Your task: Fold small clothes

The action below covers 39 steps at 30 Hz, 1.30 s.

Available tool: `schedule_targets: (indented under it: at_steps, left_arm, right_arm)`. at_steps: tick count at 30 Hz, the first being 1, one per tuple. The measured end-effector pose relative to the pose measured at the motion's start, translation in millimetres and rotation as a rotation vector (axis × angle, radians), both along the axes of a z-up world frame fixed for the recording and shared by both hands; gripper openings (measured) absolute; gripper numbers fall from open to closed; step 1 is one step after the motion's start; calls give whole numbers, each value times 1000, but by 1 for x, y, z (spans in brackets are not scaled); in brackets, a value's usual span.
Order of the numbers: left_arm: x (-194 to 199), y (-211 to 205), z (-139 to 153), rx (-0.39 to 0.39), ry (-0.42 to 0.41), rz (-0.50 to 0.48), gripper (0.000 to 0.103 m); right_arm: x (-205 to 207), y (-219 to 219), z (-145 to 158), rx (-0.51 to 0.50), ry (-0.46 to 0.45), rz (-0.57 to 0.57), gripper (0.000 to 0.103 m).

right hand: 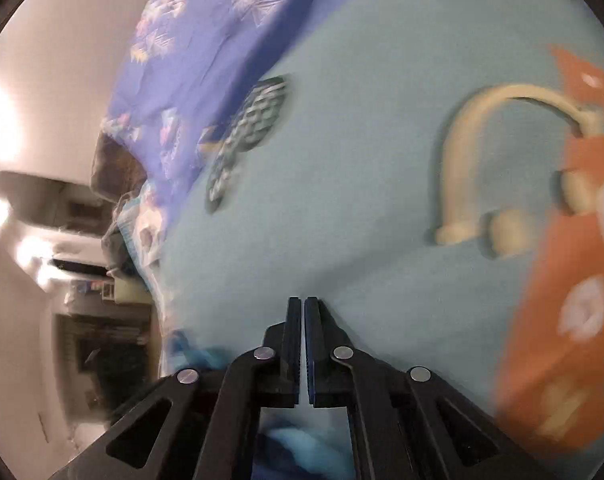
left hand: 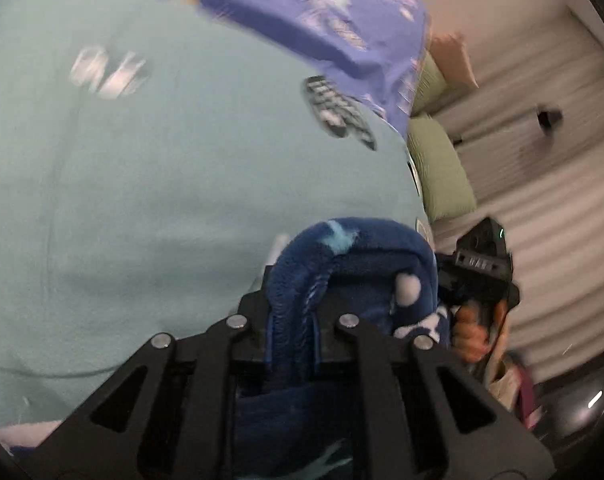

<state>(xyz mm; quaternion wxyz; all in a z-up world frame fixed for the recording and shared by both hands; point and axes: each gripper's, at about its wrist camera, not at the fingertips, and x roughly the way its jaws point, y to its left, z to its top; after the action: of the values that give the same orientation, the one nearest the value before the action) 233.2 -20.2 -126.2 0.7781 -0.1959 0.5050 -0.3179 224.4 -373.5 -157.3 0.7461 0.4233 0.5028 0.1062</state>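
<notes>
Both grippers are closed: your left gripper [left hand: 294,280] clamps a blue fleece garment [left hand: 353,264] bunched over its fingers above the teal bed sheet [left hand: 142,200], while your right gripper [right hand: 303,308] is pinched shut, empty, near an orange garment [right hand: 573,280].

Clothing count: one dark blue fleece garment [left hand: 353,268], one orange garment [right hand: 573,280], one checkered item [right hand: 246,136]. Bedding: one teal sheet [left hand: 142,200], one purple cover [right hand: 190,60], two green pillows [left hand: 441,176].
</notes>
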Motion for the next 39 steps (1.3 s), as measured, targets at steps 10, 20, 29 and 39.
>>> schedule_targets:
  at_steps: [10, 20, 29, 39]
  left_arm:
    - [-5, -49, 30, 297, -180, -50, 48]
    - [-61, 7, 82, 201, -274, 88, 59]
    - [-163, 108, 96, 171, -382, 291, 86]
    - [-228, 147, 42, 122, -247, 350, 86]
  right_arm:
    - [-5, 107, 79, -473, -237, 369, 67]
    - [-20, 52, 67, -304, -114, 132, 39]
    - [-175, 119, 143, -660, -420, 315, 61]
    - [-273, 221, 122, -630, -510, 466, 61]
